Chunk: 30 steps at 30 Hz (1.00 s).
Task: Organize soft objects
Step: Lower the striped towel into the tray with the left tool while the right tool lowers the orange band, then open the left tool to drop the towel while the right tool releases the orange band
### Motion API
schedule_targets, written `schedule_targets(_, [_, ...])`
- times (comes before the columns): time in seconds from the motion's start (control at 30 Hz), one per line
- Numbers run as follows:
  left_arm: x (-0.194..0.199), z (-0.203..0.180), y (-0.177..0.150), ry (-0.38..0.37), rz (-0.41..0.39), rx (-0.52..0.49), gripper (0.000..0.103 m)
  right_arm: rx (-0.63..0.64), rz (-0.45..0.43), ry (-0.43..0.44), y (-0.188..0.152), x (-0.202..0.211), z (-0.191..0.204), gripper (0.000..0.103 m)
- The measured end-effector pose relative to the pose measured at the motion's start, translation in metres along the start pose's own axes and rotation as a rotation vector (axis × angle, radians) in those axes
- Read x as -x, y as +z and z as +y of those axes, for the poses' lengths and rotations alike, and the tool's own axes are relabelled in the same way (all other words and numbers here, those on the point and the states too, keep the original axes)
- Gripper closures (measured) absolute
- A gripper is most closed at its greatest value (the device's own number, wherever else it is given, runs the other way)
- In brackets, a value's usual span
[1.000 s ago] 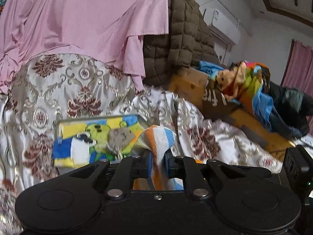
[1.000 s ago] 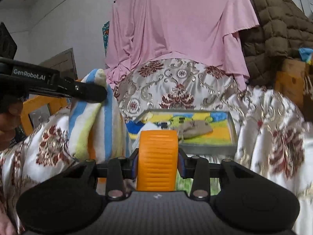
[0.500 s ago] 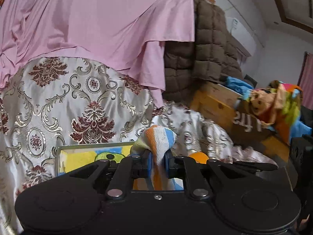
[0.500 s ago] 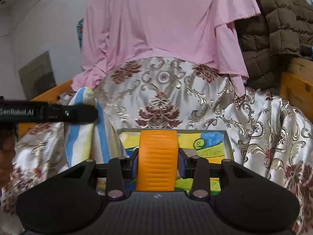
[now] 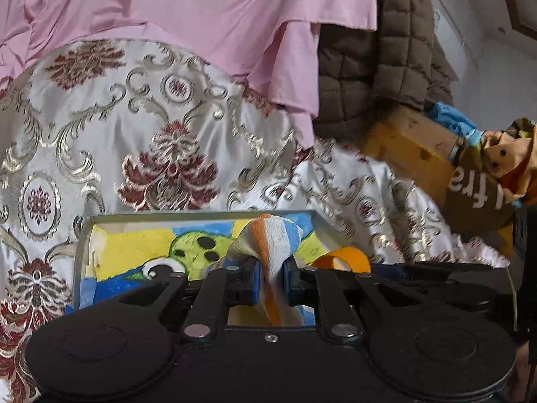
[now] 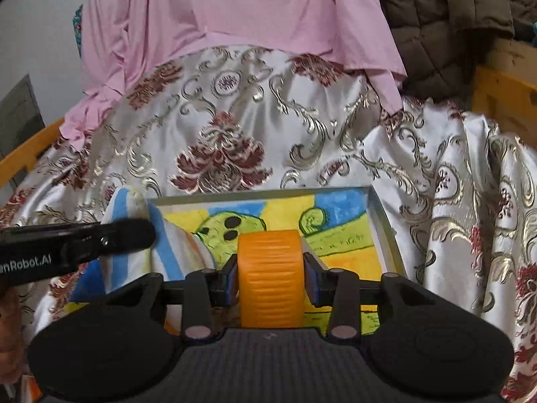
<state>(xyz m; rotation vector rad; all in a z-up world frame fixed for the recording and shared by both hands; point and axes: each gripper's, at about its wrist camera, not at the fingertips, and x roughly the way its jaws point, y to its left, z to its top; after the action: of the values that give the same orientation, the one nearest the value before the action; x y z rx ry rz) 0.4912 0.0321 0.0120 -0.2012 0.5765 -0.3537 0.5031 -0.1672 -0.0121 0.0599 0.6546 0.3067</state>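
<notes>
Pink sheet (image 5: 188,16) overlaps brocade cloth (image 5: 100,127); brown quilt (image 5: 376,67), perhaps hanging.

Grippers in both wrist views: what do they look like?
Left gripper: matte black body, two round discs, silver pivot bolts, blue-padded fingers. Right gripper: the same black linkage and blue pads, plus a ribbed grey centre panel. White "GenRobot.AI" lettering, partly cut off, marks the left one's side.

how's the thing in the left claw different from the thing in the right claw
The striped cloth in the left claw is limp fabric with orange, white and blue stripes; the orange roll in the right claw is one solid colour.
The cloth bunches and drapes; the roll keeps a ribbed, cylindrical shape.
Both are pinched between shut fingers in front of the colourful tray.
</notes>
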Motion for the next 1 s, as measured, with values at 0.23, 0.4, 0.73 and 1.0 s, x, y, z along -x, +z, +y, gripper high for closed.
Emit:
schedule_targets(0.23, [-0.019,0.018,-0.017,0.049,0.058,0.027,0.088,-0.001,0.022,-0.011,-0.007,-0.01,-0.002,0.06])
schedule_targets(0.4, [-0.025,0.027,-0.029,0.096,0.099,0.033,0.085,-0.007,0.023,-0.018,-0.008,-0.009,-0.002,0.057])
schedule_targets(0.73, [-0.008,0.019,-0.031,0.141,0.09,0.049,0.049,0.026,-0.013,-0.029,-0.004,0.019,0.005,0.029])
schedule_targets(1.0, [0.035,0.0,-0.024,0.165,0.009,0.076,0.026,0.025,-0.103,-0.039,0.006,0.075,0.008,0.016])
